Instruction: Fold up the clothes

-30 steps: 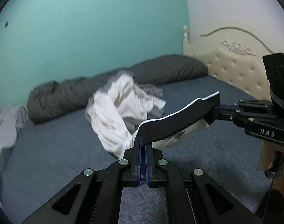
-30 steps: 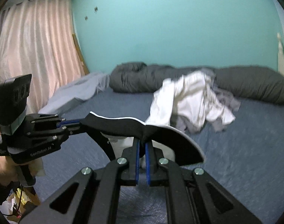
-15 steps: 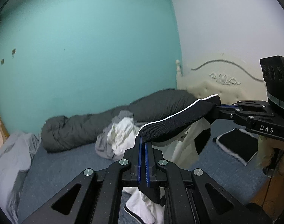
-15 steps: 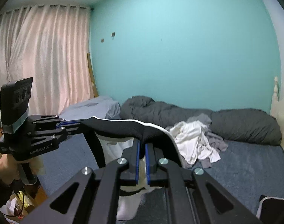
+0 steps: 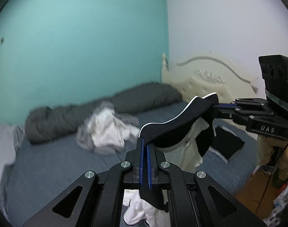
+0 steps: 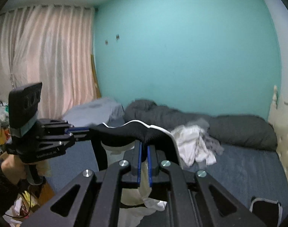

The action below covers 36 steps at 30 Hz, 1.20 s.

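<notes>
Lifting since a second ago, I have both the left gripper (image 5: 145, 147) and right gripper (image 6: 143, 150) clenched on the black waistband (image 5: 174, 124), raising the white garment (image 6: 134, 208) clear above the bed (image 5: 68, 160), ready, I judge, for laying flat.

Since a second ago, the black garment with white piping (image 5: 174, 124) has risen off the dark blue bedsheet (image 5: 55, 162); its cream-white body hangs at lower centre. The white clothes pile (image 5: 106, 130) has slid from centre frame to left of centre.
</notes>
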### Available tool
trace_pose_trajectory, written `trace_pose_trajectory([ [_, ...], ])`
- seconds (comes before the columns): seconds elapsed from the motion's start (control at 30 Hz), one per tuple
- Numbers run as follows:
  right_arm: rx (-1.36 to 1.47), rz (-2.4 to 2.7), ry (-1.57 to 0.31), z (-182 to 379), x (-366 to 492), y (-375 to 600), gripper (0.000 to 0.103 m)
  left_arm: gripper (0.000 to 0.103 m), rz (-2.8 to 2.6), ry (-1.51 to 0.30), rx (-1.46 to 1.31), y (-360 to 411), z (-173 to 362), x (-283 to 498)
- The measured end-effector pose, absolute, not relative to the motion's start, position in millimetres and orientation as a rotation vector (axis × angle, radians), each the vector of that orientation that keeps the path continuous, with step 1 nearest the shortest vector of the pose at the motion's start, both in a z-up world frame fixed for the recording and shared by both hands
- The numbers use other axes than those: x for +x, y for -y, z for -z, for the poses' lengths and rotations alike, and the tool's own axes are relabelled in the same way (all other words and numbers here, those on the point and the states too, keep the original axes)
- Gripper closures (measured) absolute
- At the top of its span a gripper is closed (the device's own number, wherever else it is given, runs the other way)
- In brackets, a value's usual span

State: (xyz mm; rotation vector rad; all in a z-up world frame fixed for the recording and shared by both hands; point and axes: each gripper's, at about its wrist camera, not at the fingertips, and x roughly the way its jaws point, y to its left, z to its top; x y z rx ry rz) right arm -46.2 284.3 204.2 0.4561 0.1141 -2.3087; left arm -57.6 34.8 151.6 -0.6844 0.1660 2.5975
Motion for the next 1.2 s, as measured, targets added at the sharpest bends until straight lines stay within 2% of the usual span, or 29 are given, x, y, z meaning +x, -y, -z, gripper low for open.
trace_pose_trajectory([
  [0.5,1.054,2.187,-0.13,49.7,-114.9,-275.6,0.098,0.1,-2.376,-0.081,-1.219,-63.1,103.5,-100.3],
  [0.73,1.22,2.097,-0.133,128.9,-133.4,-271.6,0.098,0.1,-2.327,-0.064,-1.316,-65.1,152.8,-103.9],
  [0.97,1.303,2.033,-0.174,170.2,-144.3,-267.6,0.094,0.1,-2.297,-0.068,-1.376,-61.3,182.3,-109.6],
  [1.07,1.298,2.035,-0.216,176.2,-145.2,-267.4,0.083,0.1,-2.305,-0.058,-1.387,-56.7,188.1,-110.8],
  [1.13,1.281,2.058,-0.256,175.6,-144.3,-270.0,0.057,0.1,-2.31,-0.068,-1.385,-55.1,189.1,-110.1],
  [1.2,1.26,2.079,-0.288,174.6,-143.8,-273.9,0.048,0.1,-2.313,-0.076,-1.379,-53.4,188.7,-108.1],
])
